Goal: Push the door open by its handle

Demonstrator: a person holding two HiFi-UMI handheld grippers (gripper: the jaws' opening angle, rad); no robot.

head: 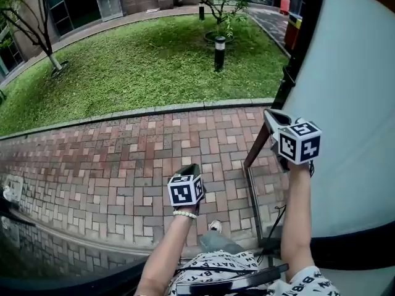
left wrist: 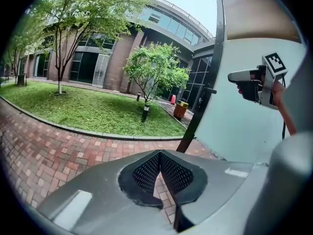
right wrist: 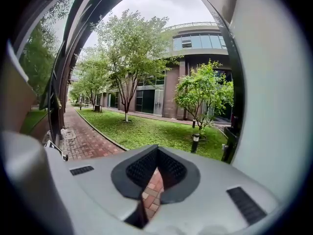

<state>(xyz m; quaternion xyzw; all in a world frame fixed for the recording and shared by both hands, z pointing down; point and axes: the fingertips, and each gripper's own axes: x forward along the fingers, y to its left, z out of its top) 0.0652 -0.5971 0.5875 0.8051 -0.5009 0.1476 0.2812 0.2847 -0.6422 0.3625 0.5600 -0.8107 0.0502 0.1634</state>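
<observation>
The door (head: 352,97) is a pale, frosted panel with a dark edge frame (head: 296,48), and it stands swung outward at the right. No handle shows plainly; a small dark latch piece (left wrist: 211,89) juts from the edge. My right gripper (head: 270,115) is held up beside the panel's face with its jaws shut and empty (right wrist: 157,149). Whether it touches the door I cannot tell. It also shows in the left gripper view, where the right gripper (left wrist: 232,76) points toward the door's edge. My left gripper (head: 188,169) hovers over the brick paving at centre, jaws shut on nothing (left wrist: 159,154).
Red brick paving (head: 111,165) runs across the doorway, with a kerb and lawn (head: 142,66) beyond. A black bollard lamp (head: 220,53) and small trees stand on the grass. A metal threshold strip (head: 253,196) lies below the door. A dark glass leaf (head: 37,251) is at lower left.
</observation>
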